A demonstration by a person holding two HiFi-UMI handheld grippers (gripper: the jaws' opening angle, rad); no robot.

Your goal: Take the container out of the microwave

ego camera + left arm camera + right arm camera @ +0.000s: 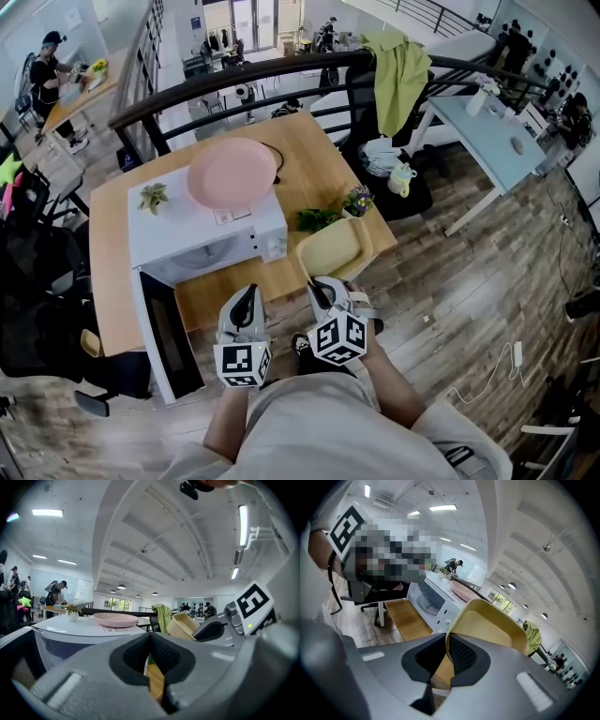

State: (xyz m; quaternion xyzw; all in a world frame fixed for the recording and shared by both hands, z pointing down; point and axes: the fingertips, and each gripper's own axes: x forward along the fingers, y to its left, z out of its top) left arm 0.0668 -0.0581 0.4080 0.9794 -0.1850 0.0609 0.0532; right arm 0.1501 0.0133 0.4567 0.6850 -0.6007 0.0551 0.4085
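- Two jaws of the right gripper point(446, 641) are clamped on the near rim of the pale yellow, round-cornered plastic container point(497, 625). The wall passes between the dark ribbed pads.
- Left gripper point(150, 641): jaws pressed together, nothing between them. It sits at lower centre of the head view, just left of the right gripper.
- Container location: outside the oven, right of centre in the head view, over the front right corner of the light wooden table point(309, 178). It is just beside the control panel of the white box-shaped microwave oven point(206, 234). Whether it rests on the table or hangs clear of it cannot be determined.
- Microwave door point(167, 337): open, swung toward lower left. The cavity is not visible from above.
- On the oven top: a round pink plate point(232, 172) and a small green plant in a white pot point(153, 197).
- Handling assessment: the container appears empty, thin-walled and light. It is probably fairly stiff but smooth, so a one-sided rim pinch may let it swing or slip.
- Recommended hold: a straight stretch of rim seated deep in the pads. The free left gripper could steady the opposite rim if needed.
- Task status, as judged: removal is essentially complete; setting down remains.
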